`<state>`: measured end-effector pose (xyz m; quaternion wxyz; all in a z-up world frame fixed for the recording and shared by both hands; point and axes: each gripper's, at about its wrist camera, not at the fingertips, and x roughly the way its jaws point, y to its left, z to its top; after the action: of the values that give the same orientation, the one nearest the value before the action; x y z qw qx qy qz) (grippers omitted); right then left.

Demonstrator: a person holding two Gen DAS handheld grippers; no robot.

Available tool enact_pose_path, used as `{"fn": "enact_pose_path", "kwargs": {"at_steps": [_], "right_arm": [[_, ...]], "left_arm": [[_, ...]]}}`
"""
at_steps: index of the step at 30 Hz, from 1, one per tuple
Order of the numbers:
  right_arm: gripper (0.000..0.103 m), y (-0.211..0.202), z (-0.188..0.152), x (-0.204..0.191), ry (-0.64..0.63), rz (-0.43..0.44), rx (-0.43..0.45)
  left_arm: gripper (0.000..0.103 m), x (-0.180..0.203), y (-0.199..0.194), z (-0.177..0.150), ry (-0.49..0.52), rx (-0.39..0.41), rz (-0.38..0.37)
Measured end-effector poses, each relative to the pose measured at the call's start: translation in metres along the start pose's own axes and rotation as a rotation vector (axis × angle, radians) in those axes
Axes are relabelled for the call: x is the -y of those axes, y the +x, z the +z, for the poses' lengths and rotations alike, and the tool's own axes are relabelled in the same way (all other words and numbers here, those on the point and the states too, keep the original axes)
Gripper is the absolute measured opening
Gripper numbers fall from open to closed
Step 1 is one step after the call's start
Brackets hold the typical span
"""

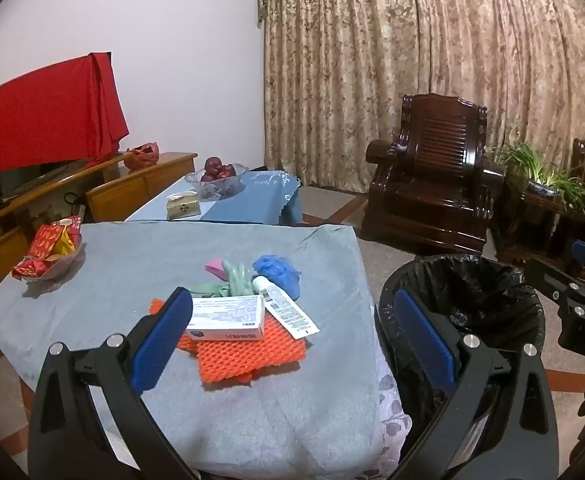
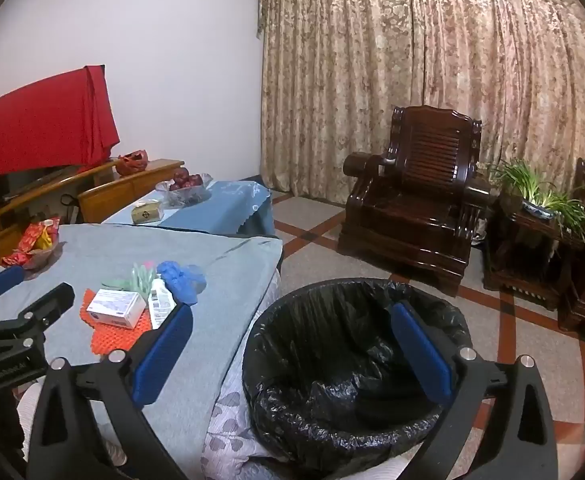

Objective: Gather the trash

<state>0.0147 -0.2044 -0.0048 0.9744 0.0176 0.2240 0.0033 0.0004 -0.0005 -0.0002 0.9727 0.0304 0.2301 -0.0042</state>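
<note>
one white box [image 1: 226,317], one tube [image 1: 286,309], two orange mesh pads [image 1: 248,354], one bin [image 1: 468,300]

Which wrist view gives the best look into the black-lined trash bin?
The right wrist view: the round trash bin with its black plastic liner sits centred and close, its whole rim and inside visible. In the left wrist view the bin stands at the right, partly hidden behind a blue finger pad, showing less of its inside.

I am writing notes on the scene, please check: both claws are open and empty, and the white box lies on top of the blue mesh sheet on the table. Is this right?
One detail is wrong. The white box lies on an orange mesh sheet, not a blue one; the left wrist view shows it clearly. The left claw and the right claw are indeed open and empty.
</note>
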Motion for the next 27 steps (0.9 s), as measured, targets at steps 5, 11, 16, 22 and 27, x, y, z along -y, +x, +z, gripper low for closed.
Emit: {"fn": "enact_pose_path", "kwargs": {"at_steps": [5, 11, 16, 22, 27], "right_arm": [[0.097, 0.0003, 0.0, 0.0, -0.003, -0.002, 0.0], [0.097, 0.0007, 0.0001, 0.0001, -0.002, -0.001, -0.001], [0.097, 0.0005, 0.0002, -0.0005, -0.001, -0.001, -0.003], [0.097, 0.0011, 0.0002, -0.0007, 0.0, 0.0, -0.004], [0.097, 0.0009, 0.0004, -0.0008, -0.001, 0.0, -0.006]], "left_arm": [[0.098, -0.0003, 0.0001, 0.0, -0.005, 0.002, -0.001], [0.098, -0.0007, 0.0004, -0.0001, -0.008, 0.003, 0.002], [0.098, -0.004, 0.0036, -0.0014, -0.013, 0.001, -0.002], [0.098, -0.0052, 0.0034, -0.003, -0.01, 0.002, 0.0], [0.098, -0.0069, 0.0045, -0.0047, -0.011, 0.002, 0.001]]}}
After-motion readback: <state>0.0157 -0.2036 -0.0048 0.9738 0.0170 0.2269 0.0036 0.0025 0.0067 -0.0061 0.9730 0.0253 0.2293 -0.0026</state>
